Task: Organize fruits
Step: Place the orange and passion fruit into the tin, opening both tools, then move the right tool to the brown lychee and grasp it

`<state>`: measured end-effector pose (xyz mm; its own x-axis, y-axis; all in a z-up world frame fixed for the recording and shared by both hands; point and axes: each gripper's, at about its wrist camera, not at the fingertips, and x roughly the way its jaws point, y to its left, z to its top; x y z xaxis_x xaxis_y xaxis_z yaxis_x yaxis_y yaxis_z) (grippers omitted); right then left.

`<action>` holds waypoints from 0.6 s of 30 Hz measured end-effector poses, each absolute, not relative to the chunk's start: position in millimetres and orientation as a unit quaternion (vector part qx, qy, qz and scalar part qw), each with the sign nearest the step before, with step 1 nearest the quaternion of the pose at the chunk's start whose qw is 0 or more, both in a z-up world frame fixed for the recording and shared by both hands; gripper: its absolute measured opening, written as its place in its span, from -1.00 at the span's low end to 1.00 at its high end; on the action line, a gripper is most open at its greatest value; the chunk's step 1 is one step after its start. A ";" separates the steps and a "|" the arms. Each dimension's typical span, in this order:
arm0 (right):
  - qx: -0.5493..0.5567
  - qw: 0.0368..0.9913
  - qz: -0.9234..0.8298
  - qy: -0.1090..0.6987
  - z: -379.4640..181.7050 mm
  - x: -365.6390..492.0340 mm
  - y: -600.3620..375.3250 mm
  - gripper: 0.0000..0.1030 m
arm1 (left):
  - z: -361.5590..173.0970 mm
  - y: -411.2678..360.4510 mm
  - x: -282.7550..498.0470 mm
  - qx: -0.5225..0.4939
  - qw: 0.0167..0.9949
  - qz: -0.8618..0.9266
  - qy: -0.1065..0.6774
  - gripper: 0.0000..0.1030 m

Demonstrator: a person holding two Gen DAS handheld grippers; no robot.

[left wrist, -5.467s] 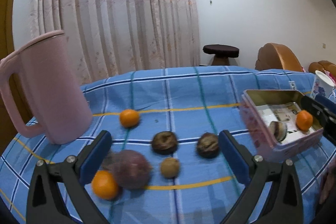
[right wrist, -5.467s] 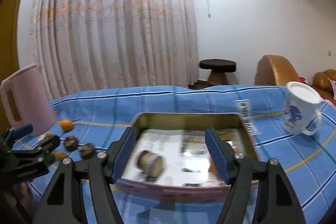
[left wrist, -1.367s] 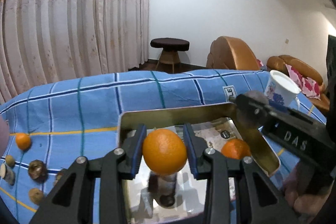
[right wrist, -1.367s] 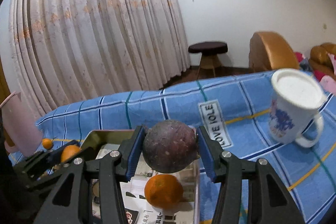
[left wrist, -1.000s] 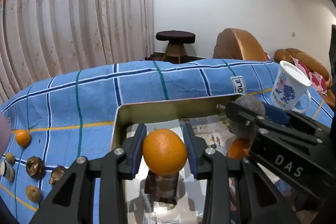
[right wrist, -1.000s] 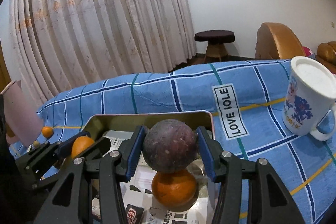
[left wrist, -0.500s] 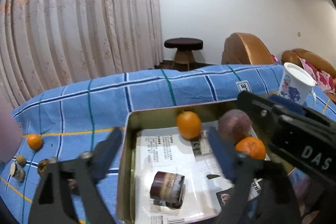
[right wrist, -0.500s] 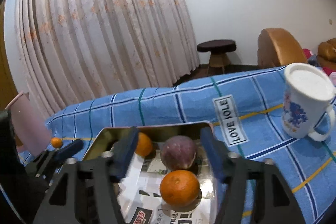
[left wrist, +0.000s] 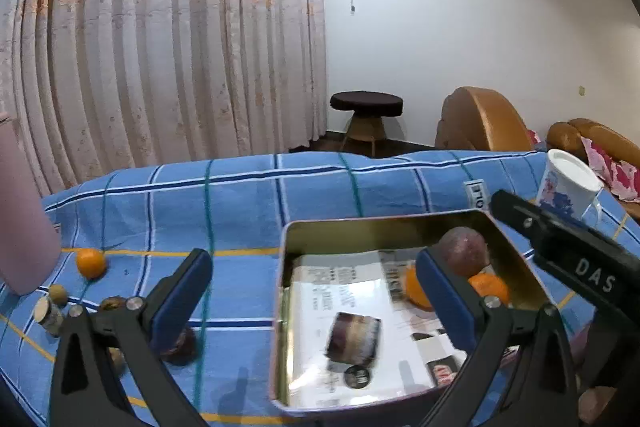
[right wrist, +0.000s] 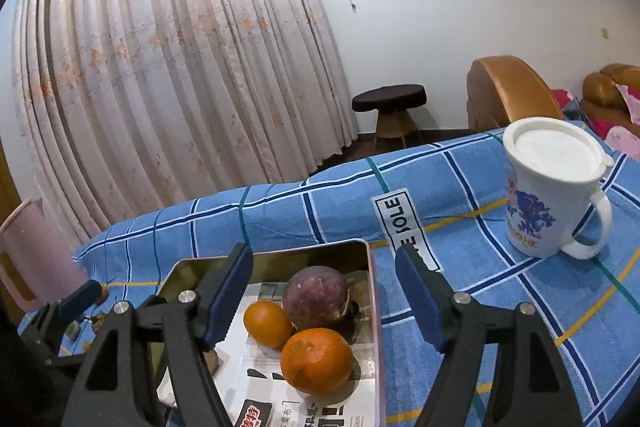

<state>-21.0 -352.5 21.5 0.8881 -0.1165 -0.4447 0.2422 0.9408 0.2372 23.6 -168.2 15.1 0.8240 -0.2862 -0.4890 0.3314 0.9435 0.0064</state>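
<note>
A metal tin (left wrist: 384, 227) lined with printed paper sits on the blue checked cloth. In it lie a purple fruit (right wrist: 316, 297), two oranges (right wrist: 316, 361) (right wrist: 267, 323) and a small dark jar (left wrist: 354, 337). My left gripper (left wrist: 316, 301) is open and empty above the tin's left rim. My right gripper (right wrist: 326, 293) is open and empty above the tin's far right corner. On the cloth to the left lie another orange (left wrist: 91, 262) and several small brown fruits (left wrist: 58, 294).
A pink pitcher (left wrist: 22, 219) stands at the far left. A white lidded mug (right wrist: 550, 187) stands right of the tin. Curtains, a stool and armchairs are behind the table.
Both grippers have opened and let go: the orange and the purple fruit now lie in the tin. Both grippers have since drawn back, the left one shifting left.
</note>
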 end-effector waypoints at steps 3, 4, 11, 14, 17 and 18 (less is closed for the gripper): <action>0.122 0.966 -0.097 0.206 23.7 -24.3 -345.2 0.45 | 15.3 -155.3 24.5 0.046 0.956 -0.149 0.250 1.00; 0.115 0.968 -0.100 0.200 24.4 -25.6 -342.8 0.45 | 15.5 -149.1 24.5 0.047 0.958 -0.140 0.248 1.00; 0.081 0.976 -0.109 0.169 25.2 -33.1 -327.3 0.45 | 13.5 -109.2 21.5 0.054 0.969 -0.080 0.227 1.00; 0.061 0.978 -0.110 0.166 26.1 -33.9 -318.9 0.45 | 11.1 -91.4 20.4 0.047 0.972 -0.062 0.223 1.00; 0.053 0.979 -0.115 0.160 27.1 -36.9 -312.8 0.45 | 7.9 -79.0 23.1 0.043 0.971 -0.055 0.229 1.00; 0.053 0.979 -0.116 0.161 26.8 -37.2 -312.0 0.45 | 6.6 -76.2 23.5 0.043 0.970 -0.054 0.232 1.00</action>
